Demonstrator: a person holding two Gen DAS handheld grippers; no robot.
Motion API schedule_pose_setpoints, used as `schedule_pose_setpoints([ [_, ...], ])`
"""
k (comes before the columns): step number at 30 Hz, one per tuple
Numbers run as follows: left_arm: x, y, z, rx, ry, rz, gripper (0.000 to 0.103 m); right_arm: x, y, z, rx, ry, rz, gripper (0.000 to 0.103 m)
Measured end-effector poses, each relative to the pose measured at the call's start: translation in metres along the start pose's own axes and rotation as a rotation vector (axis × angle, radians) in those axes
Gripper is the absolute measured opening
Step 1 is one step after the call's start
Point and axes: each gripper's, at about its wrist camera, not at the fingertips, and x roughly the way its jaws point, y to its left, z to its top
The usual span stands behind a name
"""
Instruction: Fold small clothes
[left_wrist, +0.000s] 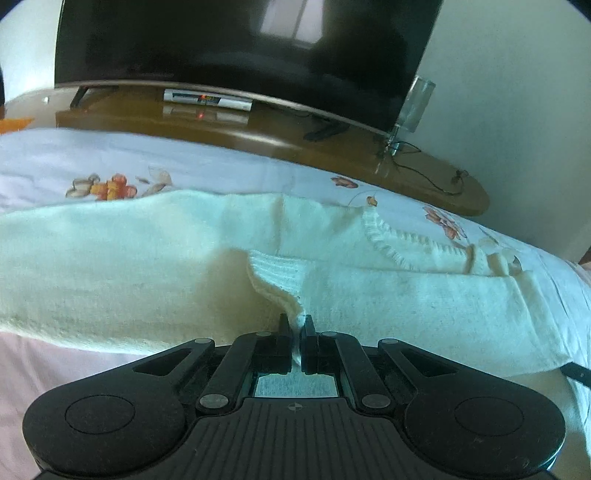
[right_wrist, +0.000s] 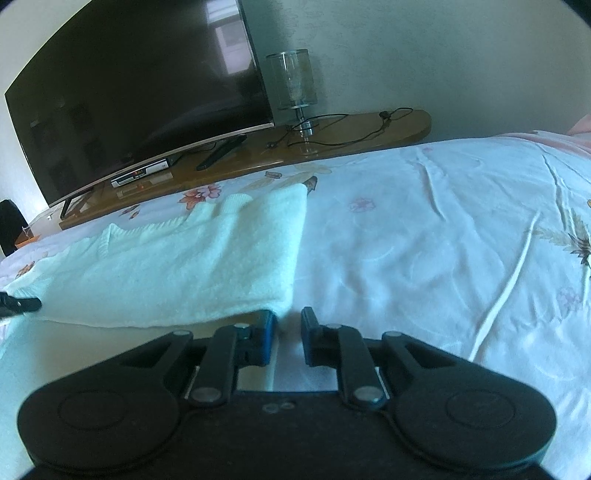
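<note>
A cream knitted sweater (left_wrist: 147, 258) lies spread across the flowered bedsheet (left_wrist: 221, 173). My left gripper (left_wrist: 295, 321) is shut on the ribbed cuff (left_wrist: 277, 277) of a sleeve that is folded over the body; a strip of knit runs back between the pads. In the right wrist view the sweater (right_wrist: 184, 258) reaches in from the left, and its near corner (right_wrist: 286, 310) lies at the mouth of my right gripper (right_wrist: 288, 321), beside the left fingertip. The right jaws stand a little apart and I see no pad pressing on cloth. The left gripper's tip (right_wrist: 22, 304) shows at the left edge.
Beyond the bed stands a low wooden TV bench (right_wrist: 332, 140) with a large dark television (right_wrist: 140, 92), a set-top box (right_wrist: 142, 173), a glass lamp (right_wrist: 293, 81) and loose cables. Wrinkled sheet (right_wrist: 443, 240) stretches to the right of the sweater.
</note>
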Motion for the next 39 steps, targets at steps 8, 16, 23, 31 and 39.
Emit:
schedule_pose_setpoints([
  [8, -0.011, -0.001, 0.013, 0.055, -0.078, 0.018, 0.075, -0.031, -0.021, 0.017, 0.042, -0.150, 0.139, 0.061],
  [16, 0.025, -0.006, 0.026, 0.083, 0.000, 0.064, 0.046, 0.048, -0.046, 0.060, 0.160, -0.074, 0.176, 0.046],
  [23, 0.027, -0.003, 0.027, 0.090, -0.009, 0.102, 0.021, 0.090, -0.041, 0.068, 0.154, 0.015, 0.184, 0.008],
  [31, 0.028, -0.011, 0.032, 0.145, -0.006, 0.144, 0.023, 0.085, -0.017, 0.064, -0.014, -0.024, 0.015, 0.014],
  [39, -0.022, 0.020, 0.015, 0.001, -0.063, 0.070, 0.056, 0.023, -0.022, 0.047, -0.017, -0.081, 0.081, 0.029],
])
